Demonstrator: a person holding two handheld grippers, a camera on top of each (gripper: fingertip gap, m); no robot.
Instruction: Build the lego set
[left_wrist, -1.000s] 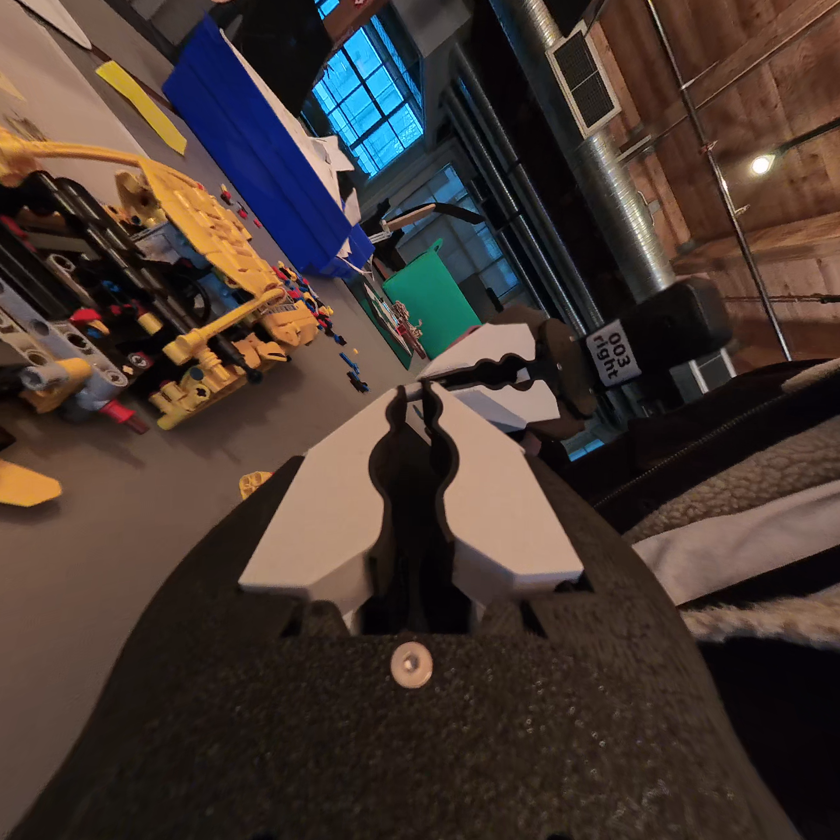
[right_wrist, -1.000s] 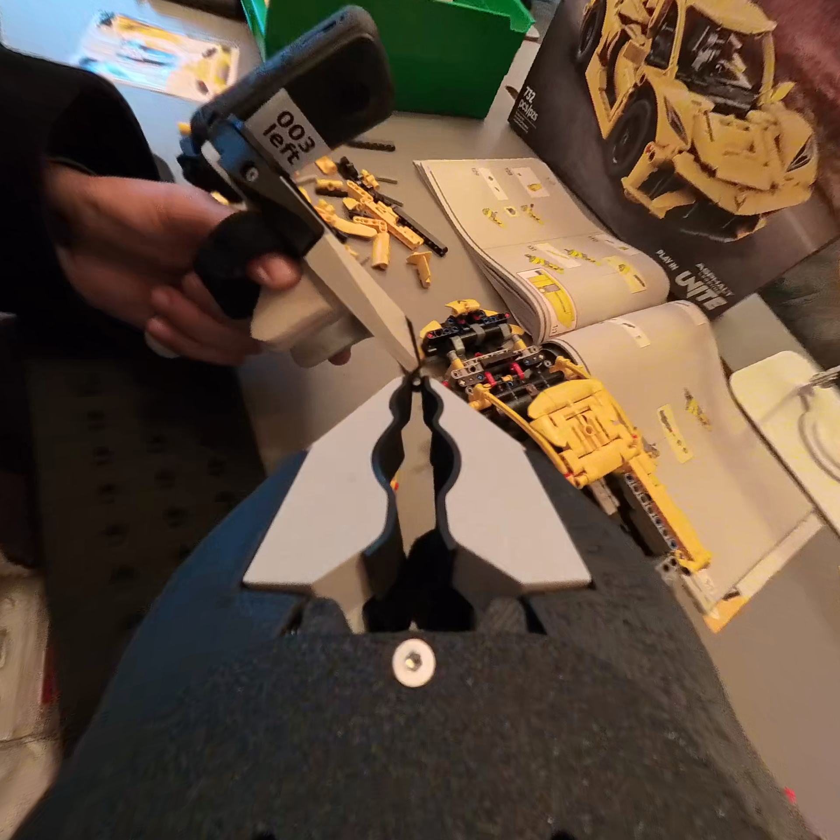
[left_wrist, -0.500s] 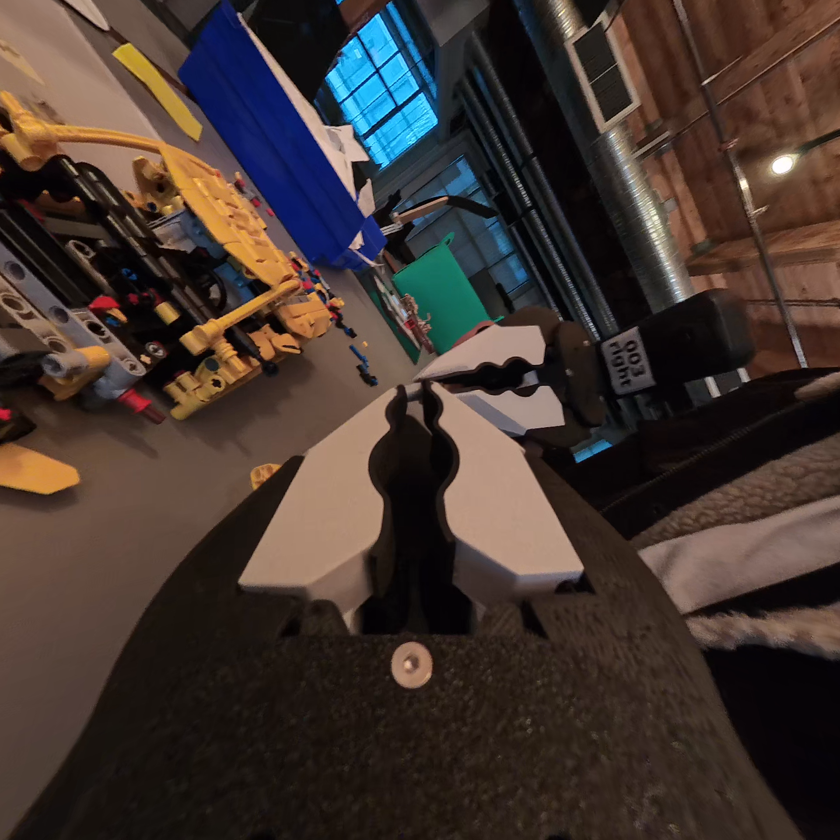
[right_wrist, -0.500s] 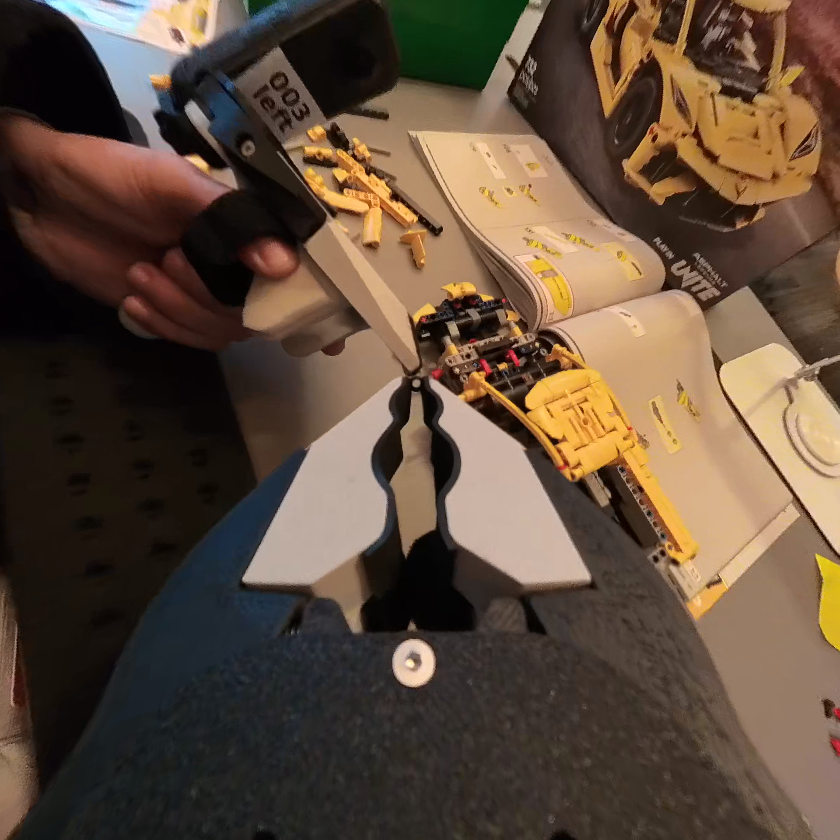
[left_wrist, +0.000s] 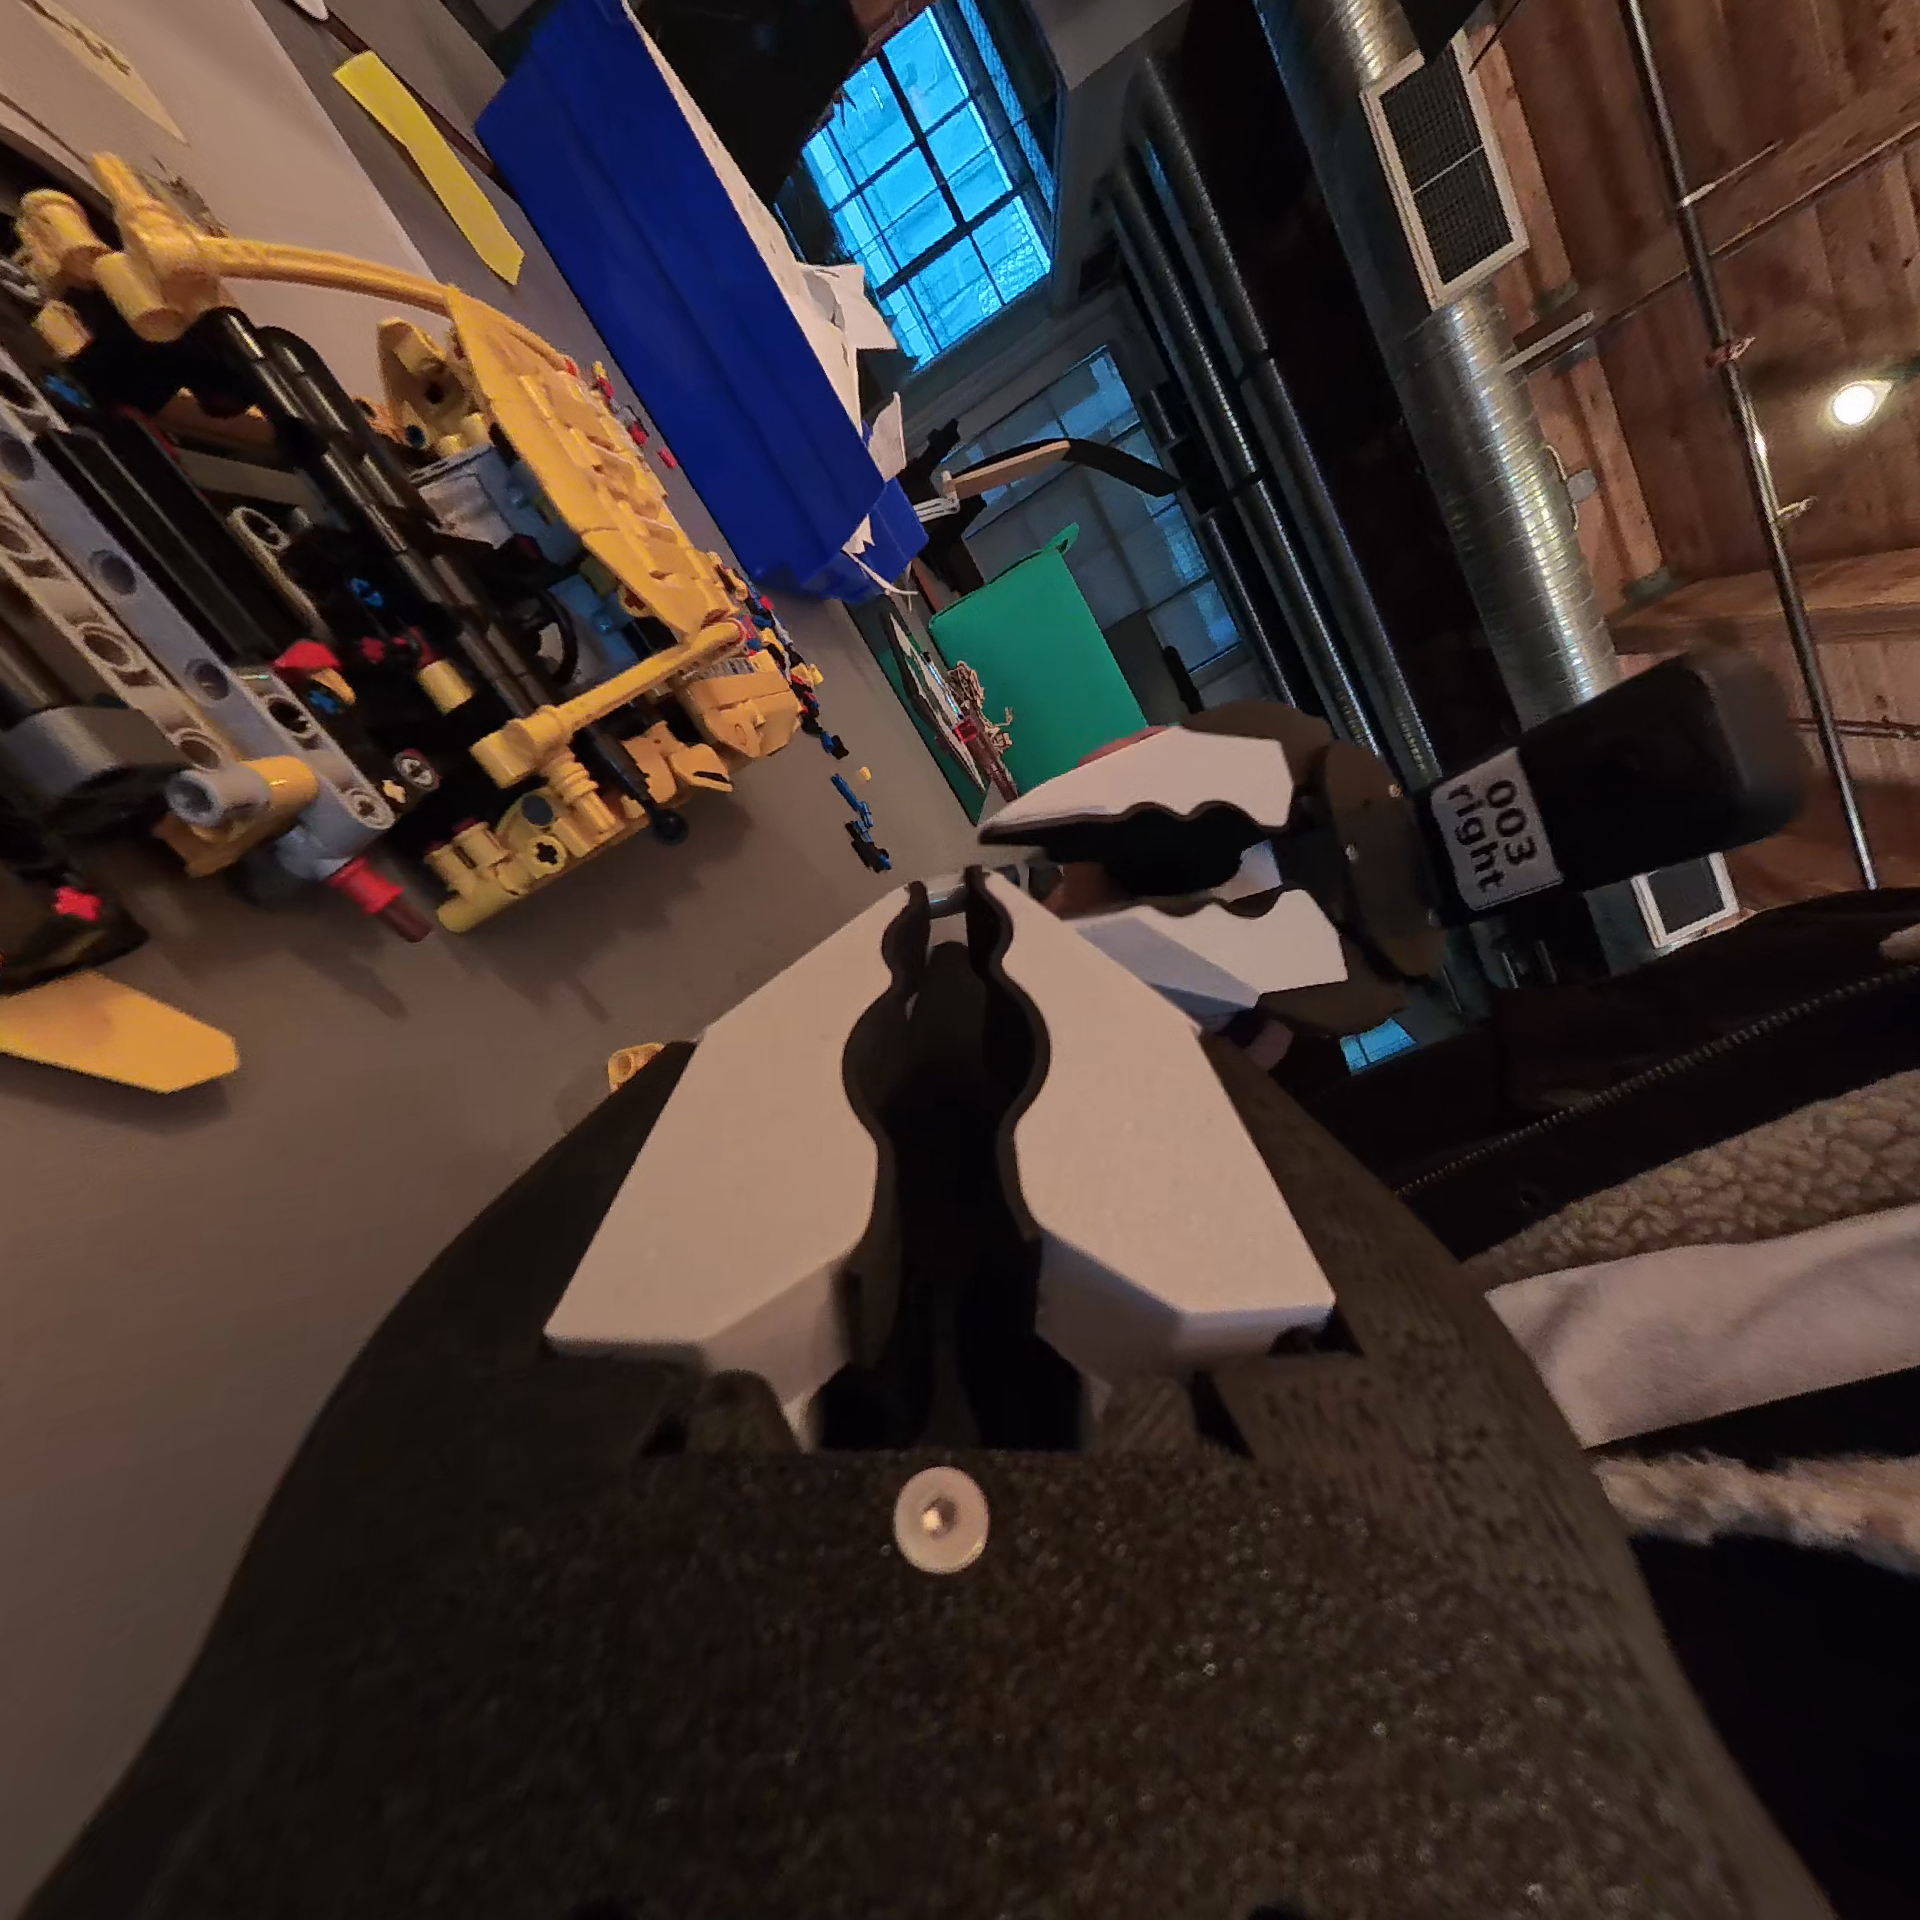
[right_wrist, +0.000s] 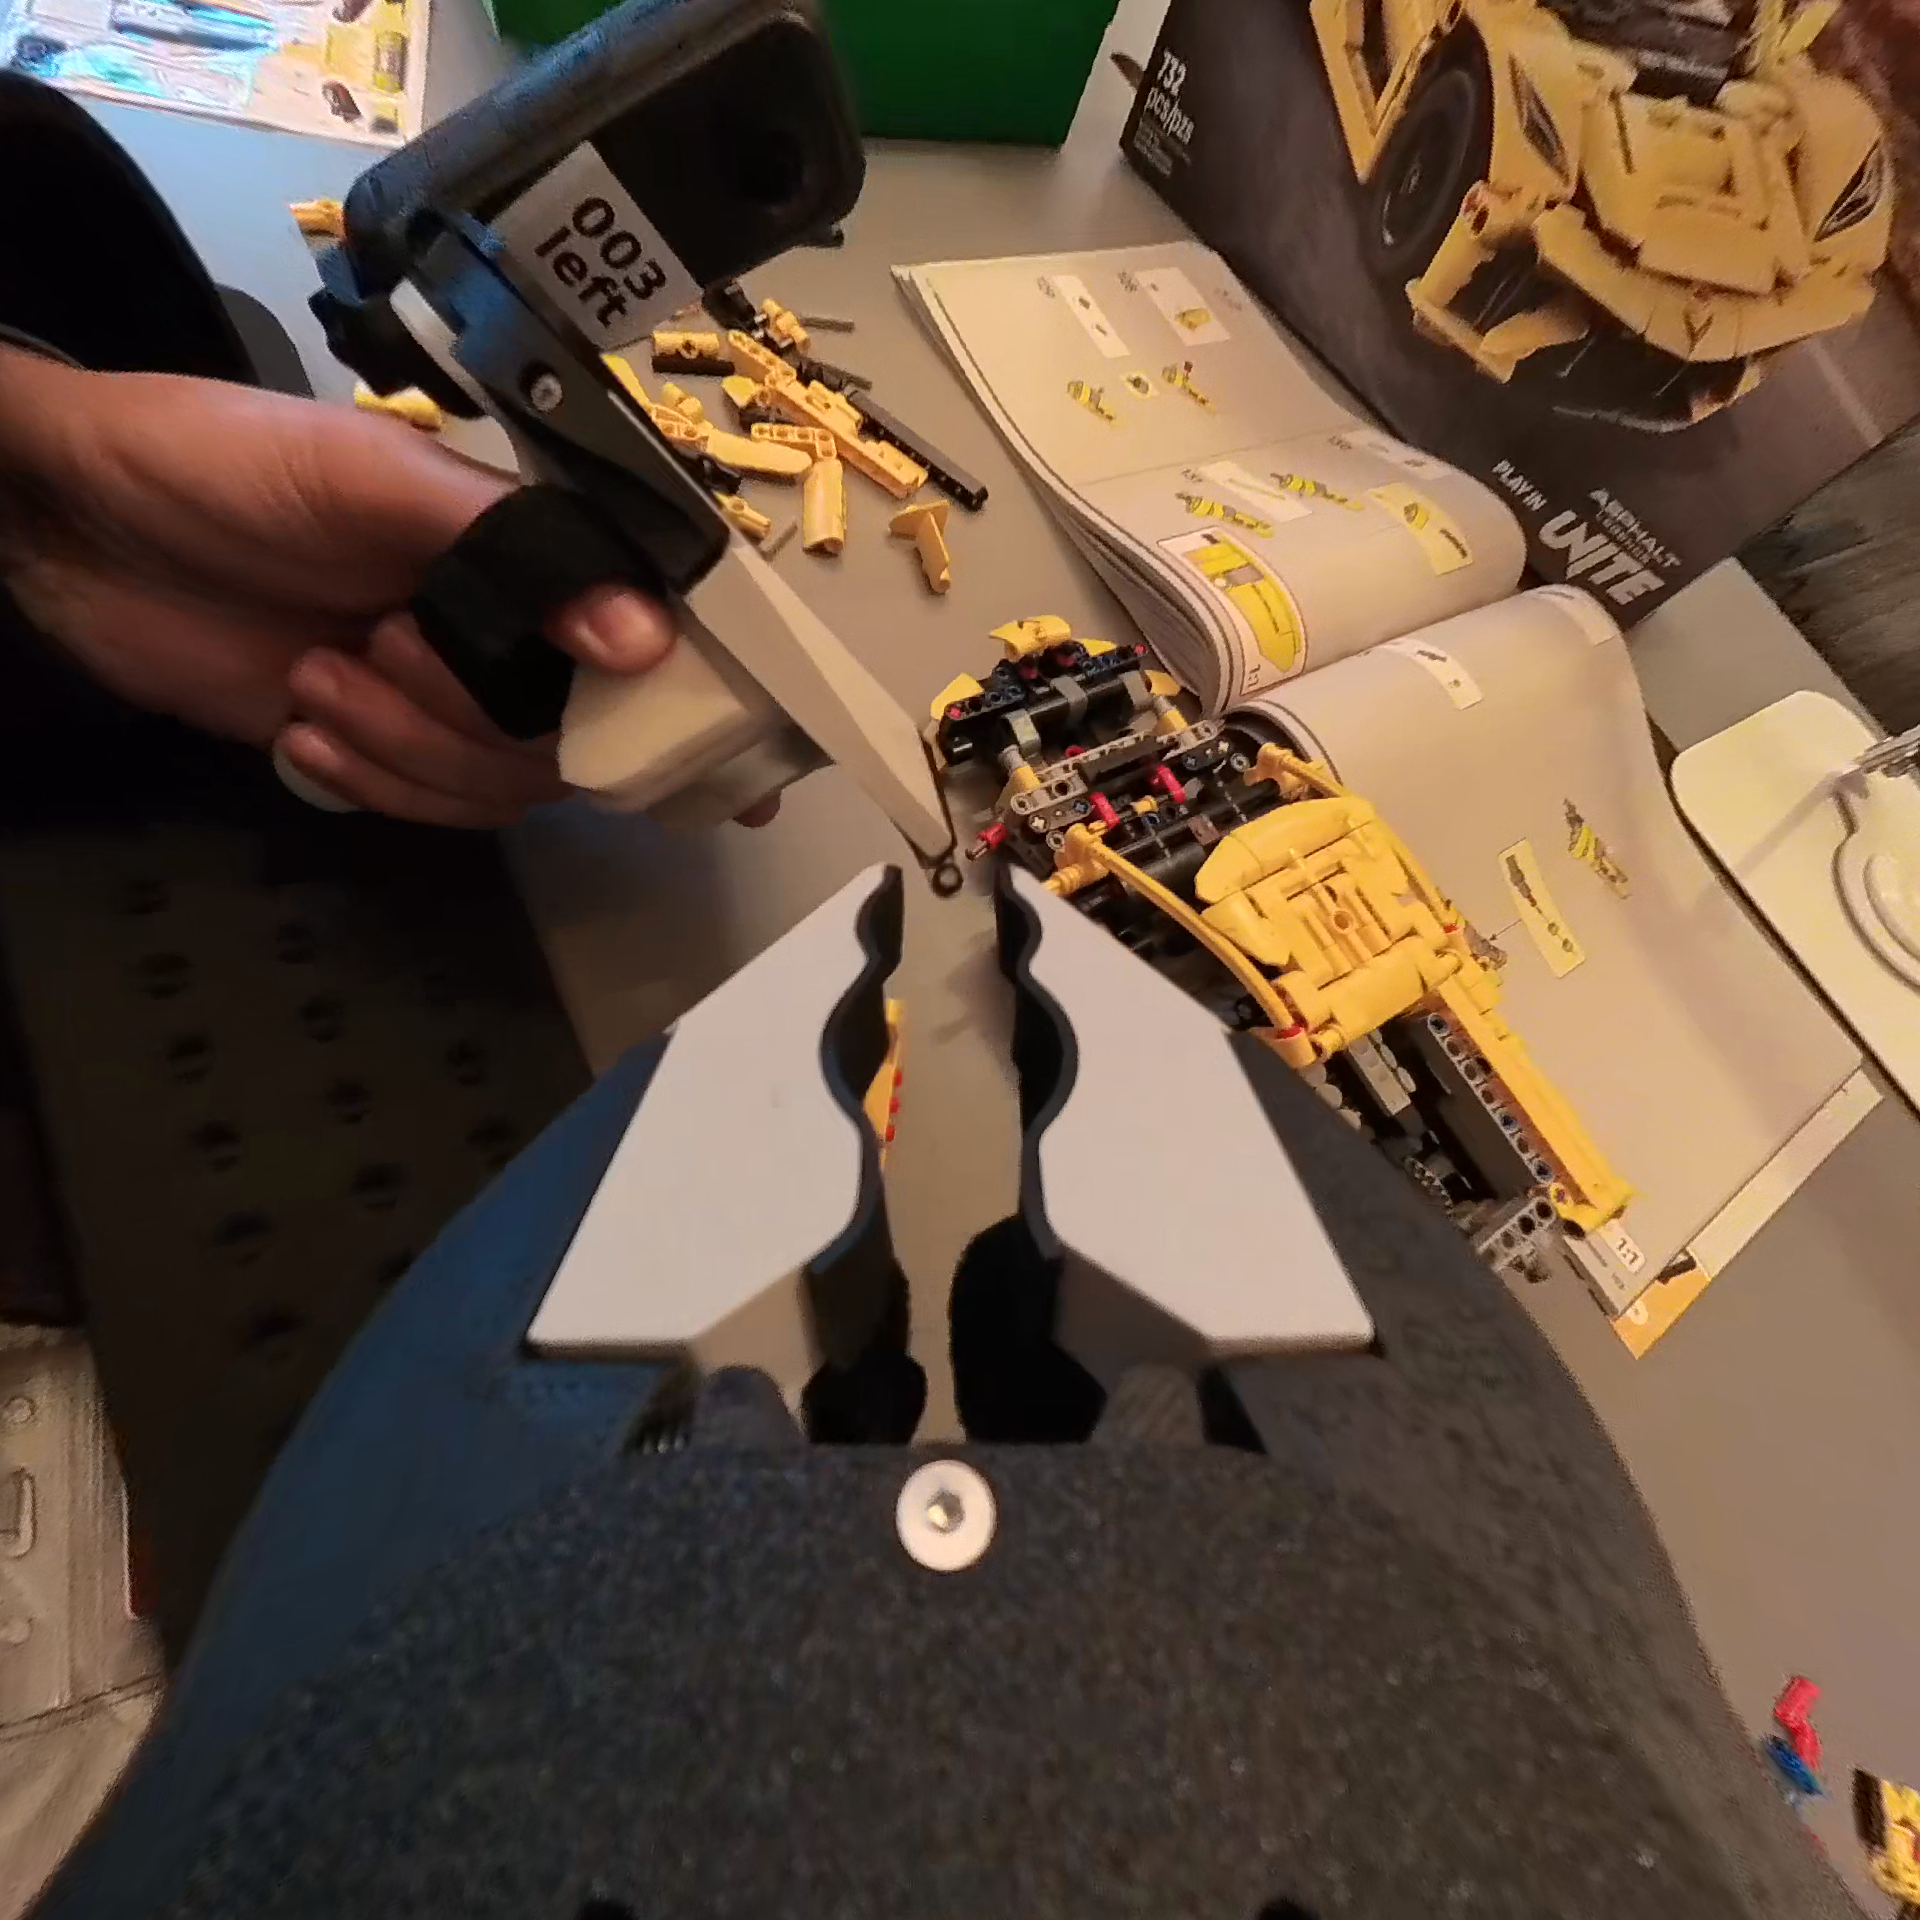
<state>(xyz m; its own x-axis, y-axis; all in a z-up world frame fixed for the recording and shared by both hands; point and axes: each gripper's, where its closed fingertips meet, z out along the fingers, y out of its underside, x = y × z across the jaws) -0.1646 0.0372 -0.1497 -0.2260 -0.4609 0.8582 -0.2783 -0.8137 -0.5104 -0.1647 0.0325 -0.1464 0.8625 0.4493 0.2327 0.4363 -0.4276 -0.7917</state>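
My left gripper (left_wrist: 943, 900) is shut on a small dark lego piece (right_wrist: 945, 881) at its very tip, held in the air above the grey table. It also shows in the right wrist view (right_wrist: 933, 844), held by a hand. My right gripper (right_wrist: 948, 883) is open, its fingertips on either side of that piece without gripping it. It also shows in the left wrist view (left_wrist: 1023, 868). The half-built yellow and black lego car (right_wrist: 1278, 914) lies just beyond, partly on the open instruction booklet (right_wrist: 1247, 468). The car also shows at the left of the left wrist view (left_wrist: 436, 623).
Loose yellow and black pieces (right_wrist: 800, 436) lie behind the left gripper. The set's box (right_wrist: 1558, 208) stands at the back right, a green bin (right_wrist: 966, 62) behind. A white tray (right_wrist: 1787, 831) is at the right edge. A blue bin (left_wrist: 675, 291) and yellow panel (left_wrist: 114, 1034) are nearby. Left and right tips are no more than a few centimetres apart.
My right gripper was shut at the left gripper's tip and has now opened. The small piece stays in the left gripper. Both grippers have drifted slightly towards the car.
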